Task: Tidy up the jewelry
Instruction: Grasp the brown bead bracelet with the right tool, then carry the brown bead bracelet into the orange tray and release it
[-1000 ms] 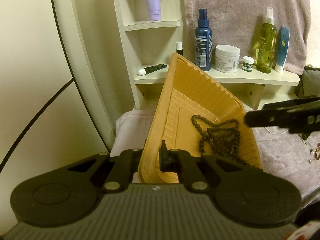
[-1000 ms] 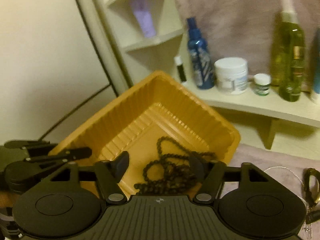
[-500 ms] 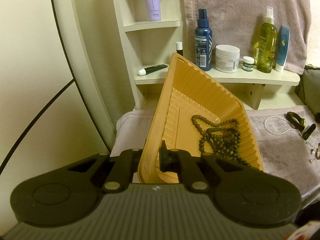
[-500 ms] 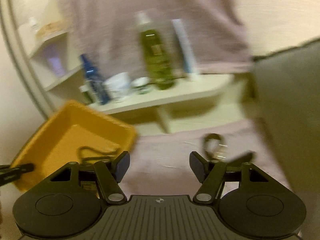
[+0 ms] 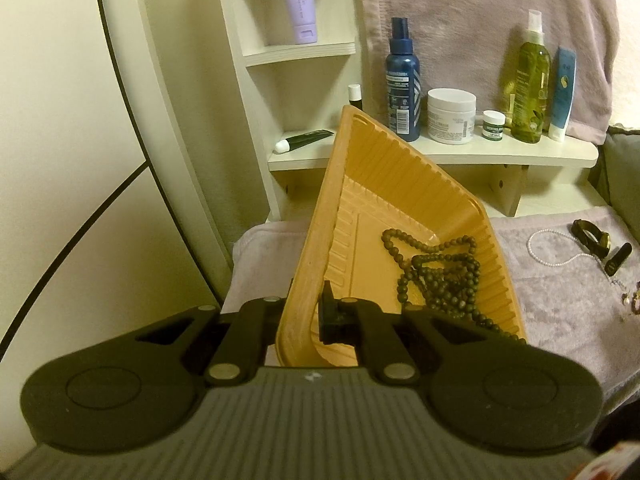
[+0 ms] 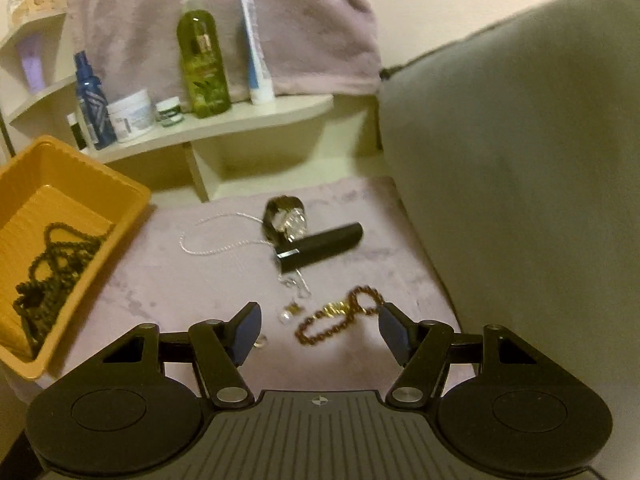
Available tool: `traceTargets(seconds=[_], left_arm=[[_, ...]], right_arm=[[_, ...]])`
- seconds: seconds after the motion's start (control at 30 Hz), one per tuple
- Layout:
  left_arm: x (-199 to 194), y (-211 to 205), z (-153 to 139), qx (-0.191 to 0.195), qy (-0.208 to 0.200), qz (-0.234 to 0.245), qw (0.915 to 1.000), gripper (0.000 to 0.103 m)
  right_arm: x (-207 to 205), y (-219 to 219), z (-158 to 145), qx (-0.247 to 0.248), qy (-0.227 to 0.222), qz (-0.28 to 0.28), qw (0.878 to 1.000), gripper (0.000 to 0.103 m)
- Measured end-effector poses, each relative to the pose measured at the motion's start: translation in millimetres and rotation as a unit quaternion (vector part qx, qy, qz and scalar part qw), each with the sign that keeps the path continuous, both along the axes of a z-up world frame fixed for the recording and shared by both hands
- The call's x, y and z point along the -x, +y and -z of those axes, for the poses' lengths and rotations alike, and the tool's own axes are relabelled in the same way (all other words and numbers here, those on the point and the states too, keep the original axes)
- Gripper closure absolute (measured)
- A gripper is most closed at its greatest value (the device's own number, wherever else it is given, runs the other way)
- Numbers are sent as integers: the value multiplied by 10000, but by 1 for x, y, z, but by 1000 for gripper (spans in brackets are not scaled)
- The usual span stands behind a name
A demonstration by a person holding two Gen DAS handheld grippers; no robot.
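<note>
My left gripper (image 5: 308, 312) is shut on the near rim of an orange plastic tray (image 5: 368, 184) and holds it tilted. A dark bead necklace (image 5: 440, 280) lies in the tray, which also shows in the right wrist view (image 6: 132, 196). My right gripper (image 6: 316, 324) is open and empty above a brown bead bracelet with a gold charm (image 6: 340, 316) on the lilac towel (image 6: 180, 280). Farther off lie a pearl chain (image 6: 216, 246), a watch (image 6: 286, 218), a black tube (image 6: 320, 246) and a small earring (image 6: 288, 314).
A cream shelf (image 5: 520, 154) behind the towel holds a blue bottle (image 5: 402, 84), a white jar (image 5: 451, 116), a green spray bottle (image 5: 530, 76) and a blue-white tube (image 5: 562, 92). A grey cushion (image 6: 520, 160) stands on the right.
My right gripper has swung right from over the tray to above the jewelry on the towel, still open. The left gripper and the tray have not moved.
</note>
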State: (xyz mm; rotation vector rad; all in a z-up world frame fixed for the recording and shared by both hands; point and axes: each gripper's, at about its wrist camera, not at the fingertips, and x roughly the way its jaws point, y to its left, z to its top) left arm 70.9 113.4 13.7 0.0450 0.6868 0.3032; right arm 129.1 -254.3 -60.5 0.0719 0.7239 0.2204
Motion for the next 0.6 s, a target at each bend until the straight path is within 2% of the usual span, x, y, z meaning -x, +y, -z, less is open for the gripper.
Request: traceTargets(seconds=[0.07,0.17,0.27,0.37,0.53,0.6], left_arm=[[0,0,0,-15,4,-1,10000,97],[0,-1,0,-19,4,-3,10000,97],[0,-1,0,-28,7,-4,10000,97],[-1,-2,-1,-39,16,-1,10000,97],[-1,-2,-1,-46,23,-3,10000,97],[-1,-1,-1,-42,26,-6,10000,97]], right_arm=[[-1,-3,3,-5,-2,69,10000,40],[-4,-6,5,23,21,87,10000,54],[-8,-7,9,88,16,87,9999,61],[-13,-5,12,192,-8,44,9998,73],[-24,-2,19,284,36,-36,9996,85],[-28,0,22,342,52,-76,9994,86]])
